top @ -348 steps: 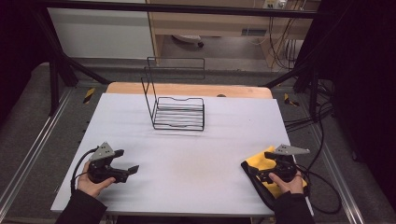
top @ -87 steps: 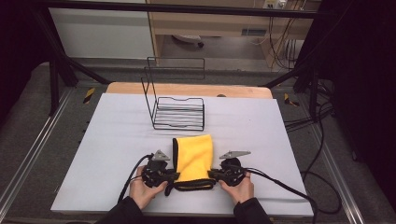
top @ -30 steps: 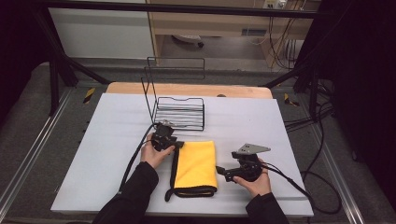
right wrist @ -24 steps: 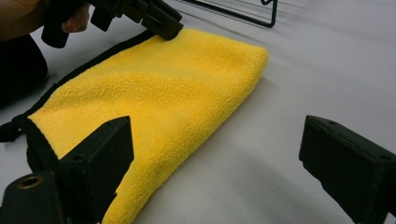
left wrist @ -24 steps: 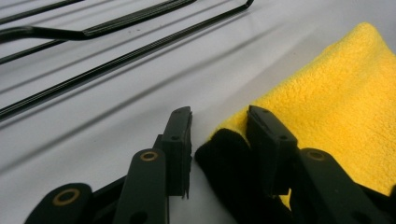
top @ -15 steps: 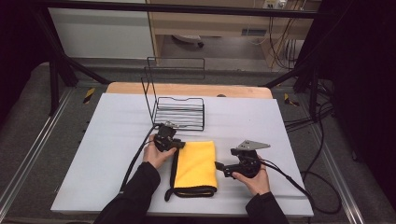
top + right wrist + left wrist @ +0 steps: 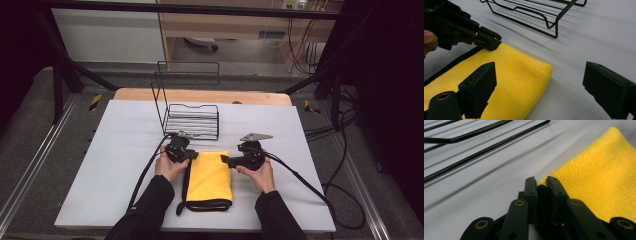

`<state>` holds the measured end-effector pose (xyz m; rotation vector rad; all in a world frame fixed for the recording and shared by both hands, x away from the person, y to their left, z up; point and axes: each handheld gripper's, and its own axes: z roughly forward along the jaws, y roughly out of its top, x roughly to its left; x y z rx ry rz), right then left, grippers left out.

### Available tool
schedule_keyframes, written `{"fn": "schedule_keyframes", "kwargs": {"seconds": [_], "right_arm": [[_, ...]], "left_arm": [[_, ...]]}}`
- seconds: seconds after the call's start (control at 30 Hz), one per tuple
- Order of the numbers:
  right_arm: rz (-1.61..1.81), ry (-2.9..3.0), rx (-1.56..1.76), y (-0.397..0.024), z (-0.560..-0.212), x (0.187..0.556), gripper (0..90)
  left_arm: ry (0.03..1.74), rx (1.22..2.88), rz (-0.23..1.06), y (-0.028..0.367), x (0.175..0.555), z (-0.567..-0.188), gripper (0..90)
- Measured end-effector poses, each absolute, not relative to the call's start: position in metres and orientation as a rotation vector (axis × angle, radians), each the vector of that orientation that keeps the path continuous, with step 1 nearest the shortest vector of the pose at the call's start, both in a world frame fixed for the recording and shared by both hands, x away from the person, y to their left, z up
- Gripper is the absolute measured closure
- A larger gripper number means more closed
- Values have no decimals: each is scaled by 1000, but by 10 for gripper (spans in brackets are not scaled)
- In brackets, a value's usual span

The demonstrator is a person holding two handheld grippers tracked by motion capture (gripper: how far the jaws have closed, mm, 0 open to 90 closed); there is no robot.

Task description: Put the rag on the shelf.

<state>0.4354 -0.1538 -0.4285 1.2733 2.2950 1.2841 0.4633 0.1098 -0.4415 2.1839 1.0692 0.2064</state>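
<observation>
Left gripper [image 7: 186, 155] clenched on far-left corner of yellow cloth [image 7: 210, 177], folded flat on tabletop [image 7: 100, 165]. Right gripper [image 7: 227, 160] jaws wide, bracketing far-right corner, not yet clamped. Judged: mid-fold; next, pinch that corner. Wire rack [image 7: 192, 120] just beyond may crowd lifting.

Counted on the pale grey tabletop [image 7: 125, 150]: one folded yellow fleece cloth with a black border [image 7: 210, 179] at lower centre of the high view, and one black wire rack with an upright back frame [image 7: 192, 120] just above it at upper centre. Also counted: two black hand-held two-jaw grippers, one at the cloth's upper left corner [image 7: 189, 155] and one by its upper right corner [image 7: 226, 160]; two hands, two black trailing cables.
</observation>
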Motion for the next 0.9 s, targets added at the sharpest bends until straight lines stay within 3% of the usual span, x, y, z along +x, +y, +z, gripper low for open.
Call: {"fn": "schedule_keyframes", "kwargs": {"seconds": [0.03, 0.07, 0.1, 0.13, 0.17, 0.2, 0.23, 0.27, 0.33, 0.57, 0.6, 0.73, 0.9], "right_arm": [[1284, 2295, 1273, -154, -428, 435, 183], [1276, 2279, 1310, -153, -433, 442, 263], [1276, 2279, 1310, -153, -433, 442, 263], [1213, 2283, 1323, -154, -437, 447, 356], [1213, 2283, 1323, -154, -437, 447, 356], [1181, 2302, 1315, -154, -442, 452, 426], [1181, 2302, 1315, -154, -442, 452, 426], [1183, 2315, 1320, -154, -444, 454, 496], [1187, 2327, 1325, -153, -446, 455, 546], [1183, 2360, 1382, -149, -453, 457, 645], [1194, 2367, 1404, -149, -453, 456, 726], [1212, 2388, 1447, -147, -452, 456, 823], [1165, 2398, 1442, -143, -446, 455, 846]], "left_arm": [[1073, 2180, 205, 110, 463, -442, 782], [1075, 2179, 204, 110, 463, -442, 782], [1072, 2184, 208, 110, 463, -442, 782], [1068, 2187, 212, 109, 463, -441, 782], [1067, 2187, 216, 109, 463, -442, 782], [1066, 2187, 215, 109, 463, -442, 782], [1064, 2185, 213, 109, 463, -442, 782], [1064, 2183, 209, 110, 463, -442, 782], [1070, 2176, 201, 110, 464, -442, 782], [1063, 2174, 187, 112, 465, -443, 781], [1060, 2171, 193, 112, 464, -443, 781], [1060, 2162, 181, 114, 464, -444, 784], [1062, 2115, 136, 120, 466, -446, 798]]}}
